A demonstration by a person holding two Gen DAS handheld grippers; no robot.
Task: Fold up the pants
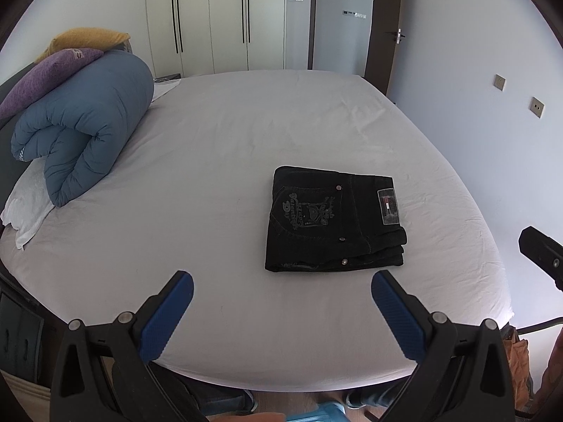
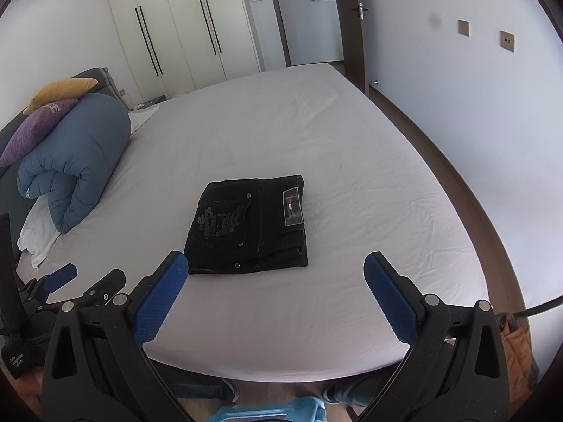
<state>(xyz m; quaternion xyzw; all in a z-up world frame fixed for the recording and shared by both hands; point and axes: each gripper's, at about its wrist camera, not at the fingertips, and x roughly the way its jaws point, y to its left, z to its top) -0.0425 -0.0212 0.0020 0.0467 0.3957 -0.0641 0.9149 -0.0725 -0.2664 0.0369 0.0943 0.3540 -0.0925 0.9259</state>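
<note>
On the bed (image 1: 218, 161), mid-sheet: black pants (image 1: 334, 221) folded into a compact stack, back pocket up. Left gripper (image 1: 281, 311) and right gripper (image 2: 276, 292) both spread wide, holding nothing, near bed's front edge, clear of pants. Rolled blue duvet (image 1: 84, 123) far left.

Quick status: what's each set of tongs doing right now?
Left tongs: open, holding nothing.
Right tongs: open, holding nothing; folded pants lie on the bed.
</note>
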